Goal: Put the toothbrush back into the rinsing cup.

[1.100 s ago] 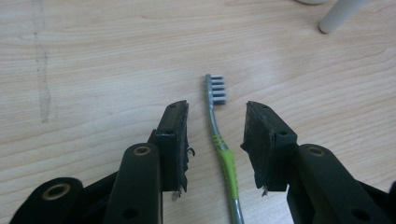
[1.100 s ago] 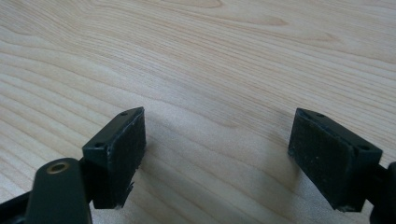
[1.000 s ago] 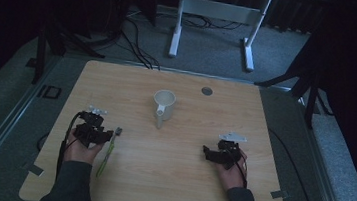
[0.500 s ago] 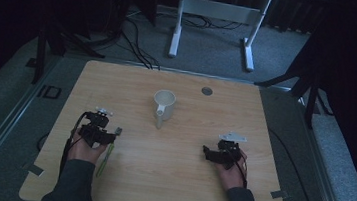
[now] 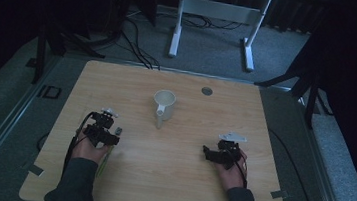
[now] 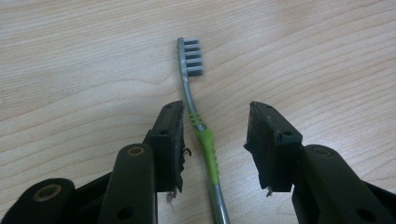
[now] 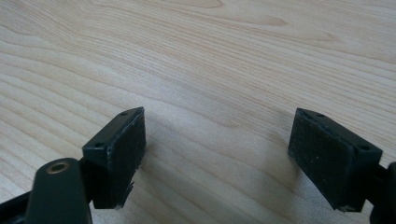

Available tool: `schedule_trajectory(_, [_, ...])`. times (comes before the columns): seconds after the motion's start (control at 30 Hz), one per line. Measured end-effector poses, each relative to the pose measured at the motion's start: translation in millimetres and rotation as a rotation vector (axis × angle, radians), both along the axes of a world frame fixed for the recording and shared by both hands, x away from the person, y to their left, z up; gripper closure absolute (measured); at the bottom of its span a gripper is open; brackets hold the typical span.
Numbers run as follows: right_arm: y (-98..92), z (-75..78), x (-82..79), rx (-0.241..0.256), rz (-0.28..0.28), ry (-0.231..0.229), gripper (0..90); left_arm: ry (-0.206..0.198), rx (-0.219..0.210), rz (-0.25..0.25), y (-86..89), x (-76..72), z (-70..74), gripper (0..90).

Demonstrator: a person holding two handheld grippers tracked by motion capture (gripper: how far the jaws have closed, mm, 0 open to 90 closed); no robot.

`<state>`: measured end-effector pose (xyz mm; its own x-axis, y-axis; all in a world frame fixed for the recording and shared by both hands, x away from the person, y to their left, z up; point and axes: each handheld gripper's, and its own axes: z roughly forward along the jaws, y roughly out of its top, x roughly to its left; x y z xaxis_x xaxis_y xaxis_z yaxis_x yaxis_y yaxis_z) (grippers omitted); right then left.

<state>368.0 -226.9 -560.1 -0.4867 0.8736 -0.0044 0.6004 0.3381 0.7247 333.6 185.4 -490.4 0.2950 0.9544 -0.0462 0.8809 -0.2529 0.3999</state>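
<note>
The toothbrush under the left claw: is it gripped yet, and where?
Not yet. The left gripper is open, its jaws either side of the toothbrush at the green grip, which lies on the table. The right gripper is open and holds nothing.

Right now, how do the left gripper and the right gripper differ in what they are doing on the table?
The left gripper has its jaws on either side of a toothbrush, not yet closed on it; the right gripper has bare wood of the table between its jaws. The left jaws stand narrower apart, the right jaws wider. In the high view the left gripper lies nearer the mug than the right gripper. Both are open and low over the table.
</note>
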Motion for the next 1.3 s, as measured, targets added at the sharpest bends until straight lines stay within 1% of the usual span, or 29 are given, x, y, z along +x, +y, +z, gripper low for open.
schedule_trajectory(0.13, [0.0, 0.0, 0.0, 0.0, 0.0, 0.0, 18.8, 0.02, 0.007, 0.001, -0.8, 1.9, -2.0, 56.9])
schedule_trajectory(0.27, [0.0, 0.0, 0.0, 0.0, 0.0, 0.0, 18.8, 0.052, 0.017, -0.013, -0.5, 3.6, -2.8, 56.9])
schedule_trajectory(0.43, [0.0, 0.1, 0.0, -0.001, 0.0, 0.0, 18.8, 0.076, 0.018, 0.0, 1.1, 4.9, -2.4, 56.9])
schedule_trajectory(0.53, [-0.1, 0.1, 0.0, -0.001, 0.0, 0.0, 18.8, 0.1, 0.026, 0.0, 1.9, 6.5, -2.7, 56.8])
schedule_trajectory(0.9, [-0.1, 0.1, 0.0, -0.001, 0.001, 0.001, 18.8, 0.149, 0.029, 0.006, 0.1, 13.1, -2.6, 57.3])
schedule_trajectory(1.17, [0.0, 0.1, 0.0, -0.001, 0.0, 0.0, 18.8, 0.181, 0.024, 0.01, 0.2, 16.7, -6.9, 60.1])
schedule_trajectory(1.3, [0.0, 0.1, 0.0, -0.001, 0.0, 0.001, 18.8, 0.19, 0.024, 0.016, 0.8, 17.8, -8.1, 60.7])
